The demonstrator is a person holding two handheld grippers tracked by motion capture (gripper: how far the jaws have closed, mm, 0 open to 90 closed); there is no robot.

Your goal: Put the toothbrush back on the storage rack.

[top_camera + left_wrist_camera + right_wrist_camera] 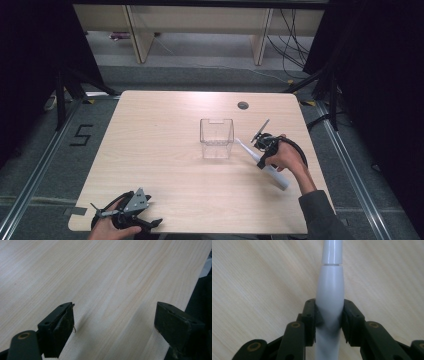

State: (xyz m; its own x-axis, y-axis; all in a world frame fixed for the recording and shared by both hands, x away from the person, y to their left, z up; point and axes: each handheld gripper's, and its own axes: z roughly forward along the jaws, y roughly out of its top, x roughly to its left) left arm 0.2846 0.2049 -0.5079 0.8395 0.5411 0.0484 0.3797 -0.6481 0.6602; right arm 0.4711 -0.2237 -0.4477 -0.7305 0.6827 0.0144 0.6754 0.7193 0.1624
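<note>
A white electric toothbrush (278, 178) lies slanted at the right of the wooden table (160, 160), its thin head end pointing at a clear plastic container (217, 138) standing upright mid-table. My right gripper (261, 151) is shut on the toothbrush's handle. In the right gripper view the black jaws of my right gripper (329, 312) squeeze the white toothbrush (330, 285) from both sides, just above the tabletop. My left gripper (150, 222) rests at the table's near left edge, far from both objects. In the left gripper view my left gripper (115, 315) stands open over bare wood.
A round cable hole (243, 105) sits near the table's far edge. On the floor to the left there is a "5" marking (81, 135). Wooden shelf legs (141, 37) and cables (292, 47) stand behind the table. The table's edge (197, 280) runs close beside my left gripper.
</note>
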